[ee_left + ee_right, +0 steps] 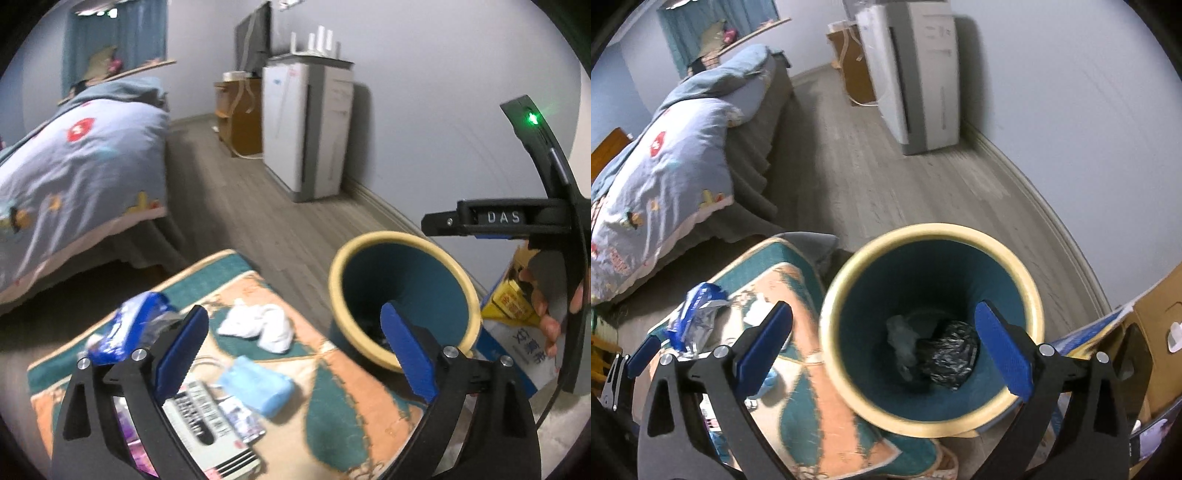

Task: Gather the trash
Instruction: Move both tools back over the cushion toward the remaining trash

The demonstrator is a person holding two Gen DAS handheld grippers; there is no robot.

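Observation:
A teal bin with a yellow rim (458,280) stands on the floor beside a low surface under a teal and orange cloth (332,391). On the cloth lie crumpled white tissue (258,326), a light blue mask (258,386) and a blue and white wrapper (122,332). My left gripper (293,310) hangs open above the tissue and mask, nothing between its pads. My right gripper (882,308) is open above the bin's mouth (834,332) and holds nothing. At the bin's bottom lie a crinkled black bag (949,354) and a grey scrap (901,338).
A printed booklet (199,417) lies on the cloth under the left finger. A bed with a blue quilt (74,166) is at left, a white appliance (306,125) and wooden cabinet (240,110) along the far wall. Cardboard and yellow boxes (513,295) crowd the right of the bin.

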